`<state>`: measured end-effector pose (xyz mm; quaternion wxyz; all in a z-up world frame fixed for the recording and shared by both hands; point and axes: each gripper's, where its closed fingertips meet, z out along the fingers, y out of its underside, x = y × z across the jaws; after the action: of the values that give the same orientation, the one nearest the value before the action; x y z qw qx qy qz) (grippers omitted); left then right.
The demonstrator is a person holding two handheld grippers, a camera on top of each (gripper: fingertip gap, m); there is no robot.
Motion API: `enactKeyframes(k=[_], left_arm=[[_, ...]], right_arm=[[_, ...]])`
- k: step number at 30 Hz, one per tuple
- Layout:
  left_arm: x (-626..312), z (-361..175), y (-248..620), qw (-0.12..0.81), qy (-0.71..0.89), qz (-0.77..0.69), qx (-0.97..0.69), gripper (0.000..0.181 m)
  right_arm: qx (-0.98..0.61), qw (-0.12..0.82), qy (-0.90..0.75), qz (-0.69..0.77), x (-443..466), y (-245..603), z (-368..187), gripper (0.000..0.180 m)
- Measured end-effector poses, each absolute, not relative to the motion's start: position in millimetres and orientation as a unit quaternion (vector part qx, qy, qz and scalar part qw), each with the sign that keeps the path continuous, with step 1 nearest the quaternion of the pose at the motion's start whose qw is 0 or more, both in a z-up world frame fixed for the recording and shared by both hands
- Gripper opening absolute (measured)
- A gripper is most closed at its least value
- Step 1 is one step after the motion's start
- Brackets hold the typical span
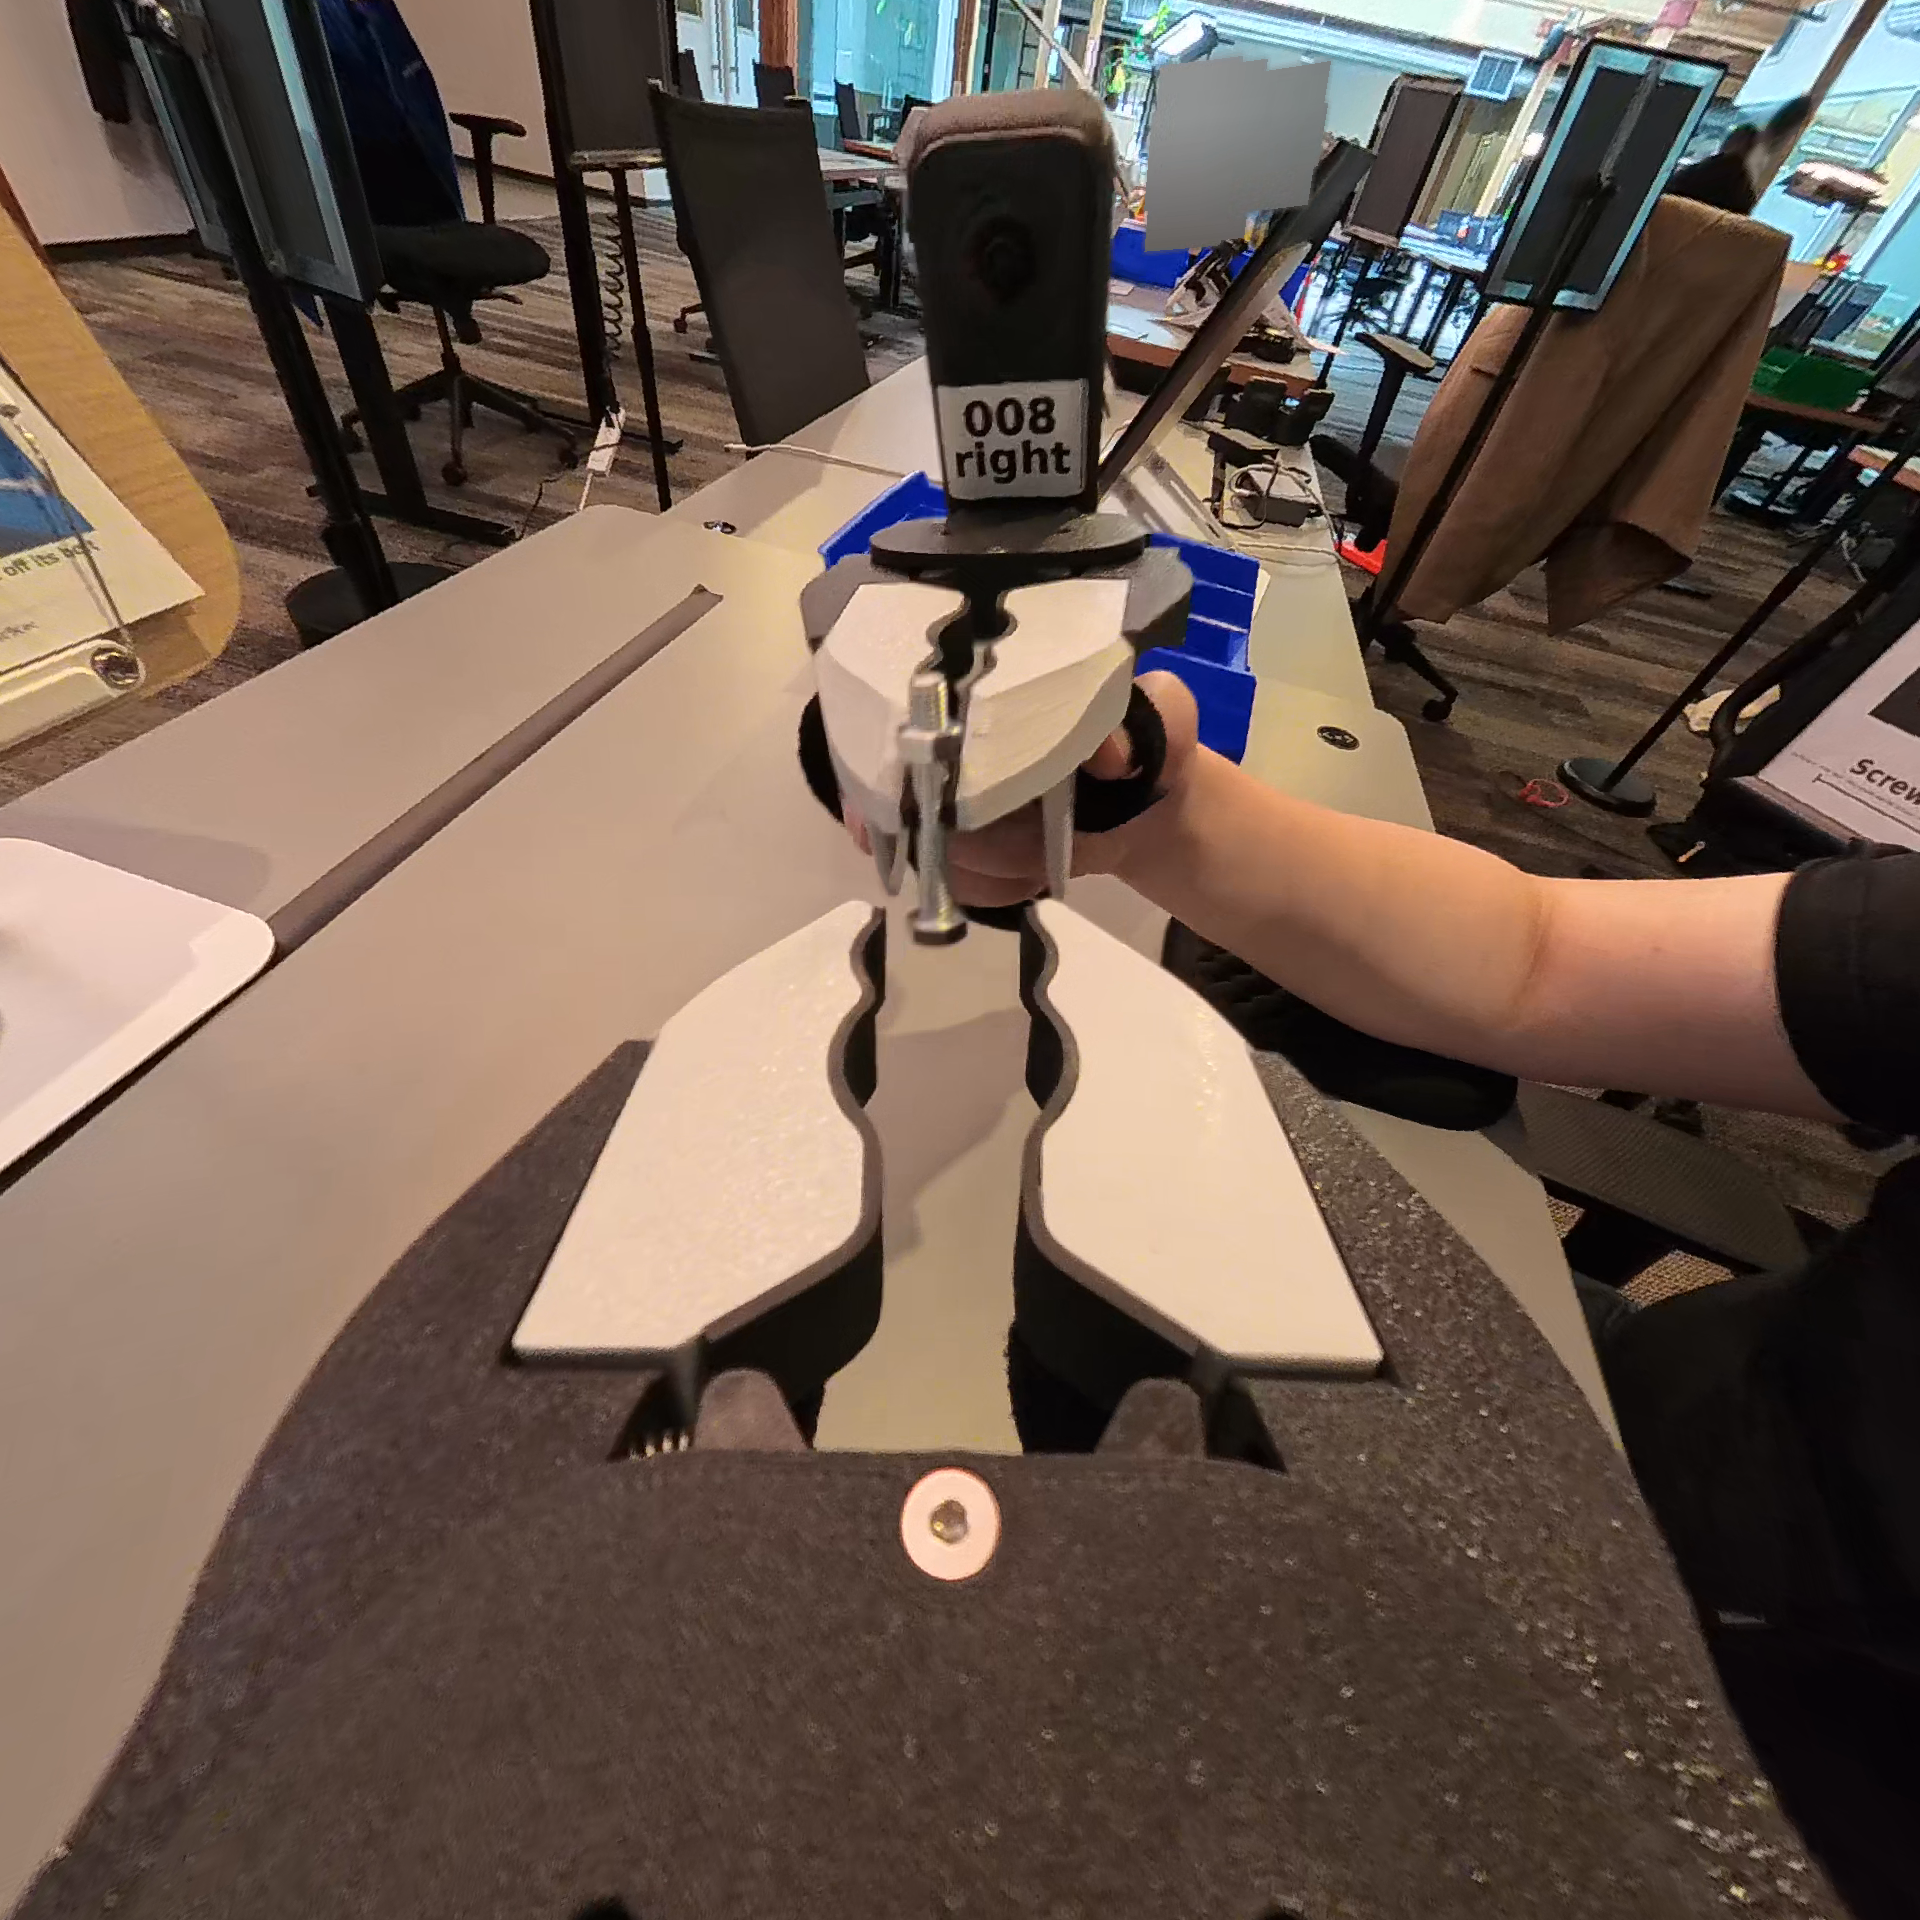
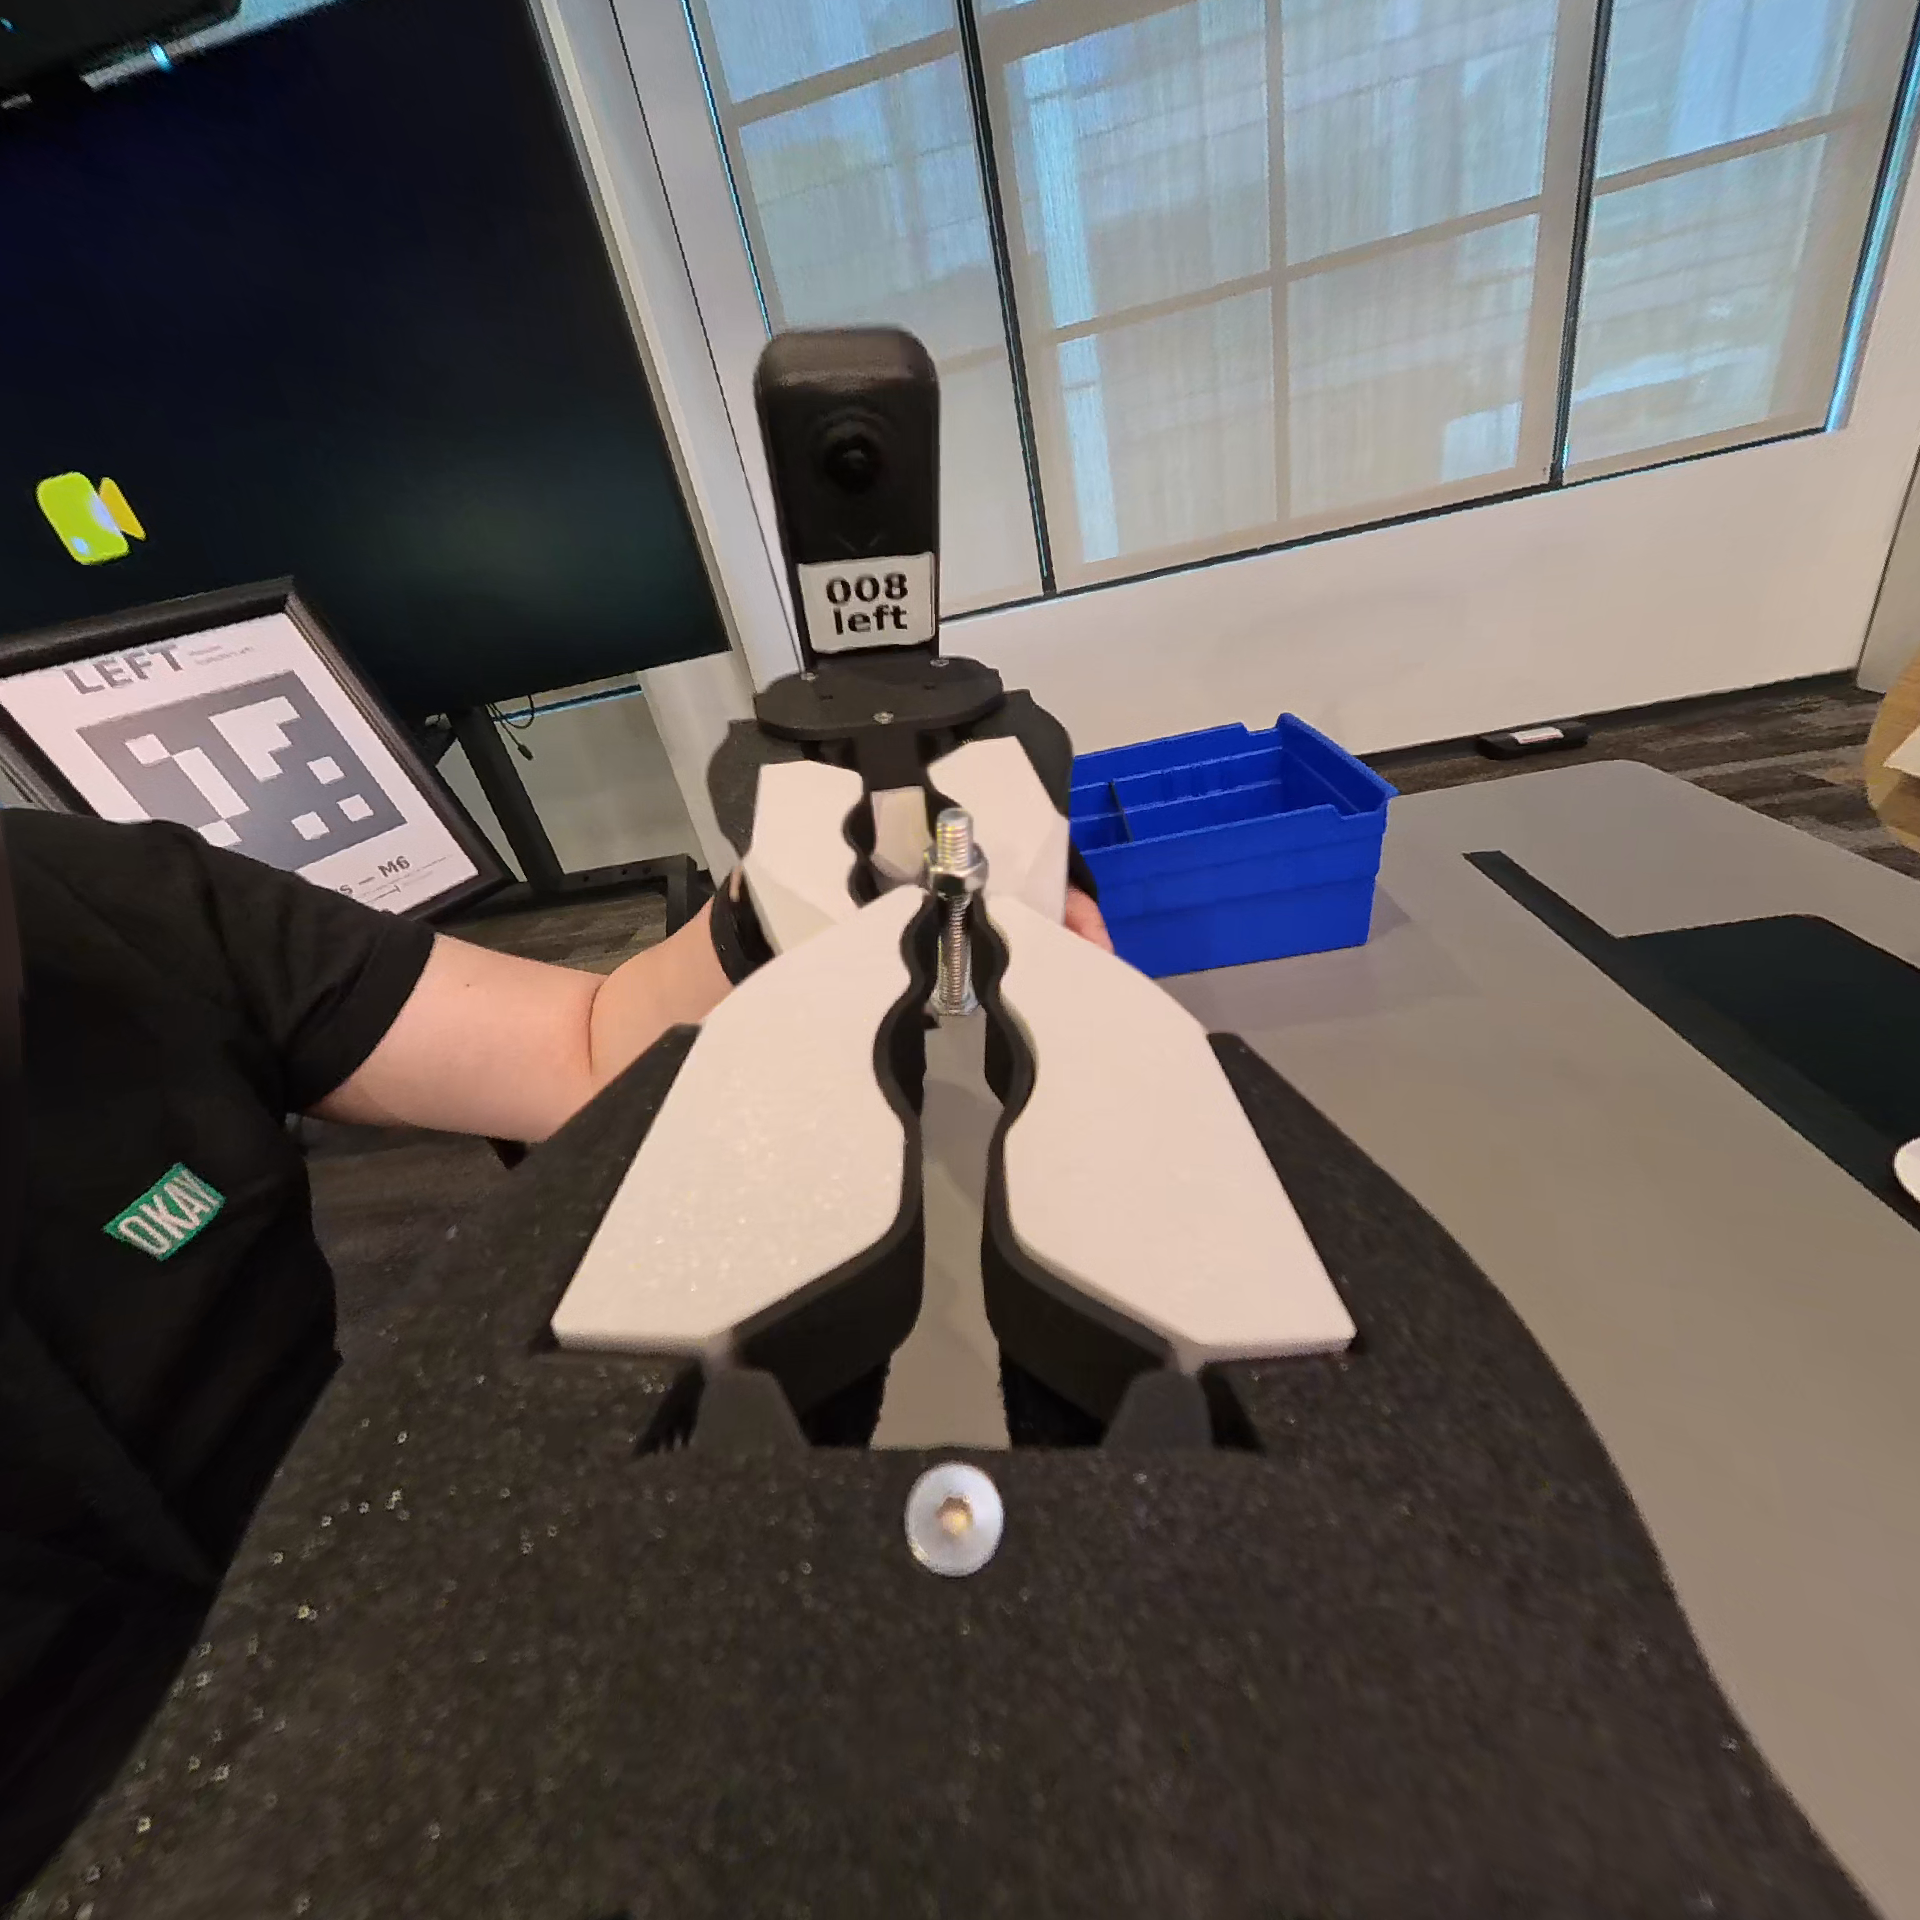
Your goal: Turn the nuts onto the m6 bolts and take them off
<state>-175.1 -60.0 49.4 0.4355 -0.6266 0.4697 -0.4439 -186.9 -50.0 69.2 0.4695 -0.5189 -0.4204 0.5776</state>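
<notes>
- bolt (image 2: 954,935) stands upright, pinched between the tips of your right gripper (image 2: 951,914), threaded end up and head down.
- nut (image 2: 958,871) sits on the thread near the upper end, just above your right gripper's fingertips, with a short stretch of thread showing above it.
- your right gripper is clamped on the bolt shank; from the left wrist view the same bolt (image 1: 928,821) runs down past the closed white fingers (image 1: 1023,717), its head hanging below them.
- your left gripper (image 1: 951,935) has its jaws spread apart and holds nothing; the bolt head hangs just in front of its tips, nearer the left finger, and you cannot tell whether they touch.
- in the right wrist view your left gripper (image 2: 899,831) faces you just behind the bolt and nut.
- blue bin (image 2: 1236,842) with dividers rests on the grey table (image 2: 1558,1039), behind and to the right of the bolt.
- your right hand (image 1: 1039,831) wraps the right gripper's handle.
</notes>
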Motion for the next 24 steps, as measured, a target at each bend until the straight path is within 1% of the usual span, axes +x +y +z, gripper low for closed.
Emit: enactKeyframes(k=[8,13,16,18,21,24], left_arm=[[-184.9,53.5,-49.7,0.457,0.458,-0.426,-0.632,0.024],[-191.7,56.1,-45.4,0.465,0.457,-0.414,-0.636,0.022],[-194.2,56.3,-43.1,0.469,0.458,-0.401,-0.639,0.021],[-194.2,56.3,-44.7,0.468,0.463,-0.400,-0.638,0.021],[-191.8,59.3,-49.8,0.467,0.469,-0.405,-0.631,0.021],[-189.5,61.2,-54.1,0.468,0.478,-0.400,-0.627,0.021]], right_arm=[[-0.520,0.499,-0.410,0.559,-164.5,-45.7,85.9,0.005],[-0.557,0.551,-0.398,0.478,-117.1,-47.8,118.8,0.005],[-0.627,0.580,-0.368,0.368,-61.7,-44.2,130.9,0.005],[-0.685,0.571,-0.334,0.305,-14.4,-41.2,128.2,0.005],[-0.769,0.539,-0.266,0.218,69.1,-36.1,111.9,0.005],[-0.864,0.457,-0.189,0.093,165.6,-35.1,69.3,0.005]])
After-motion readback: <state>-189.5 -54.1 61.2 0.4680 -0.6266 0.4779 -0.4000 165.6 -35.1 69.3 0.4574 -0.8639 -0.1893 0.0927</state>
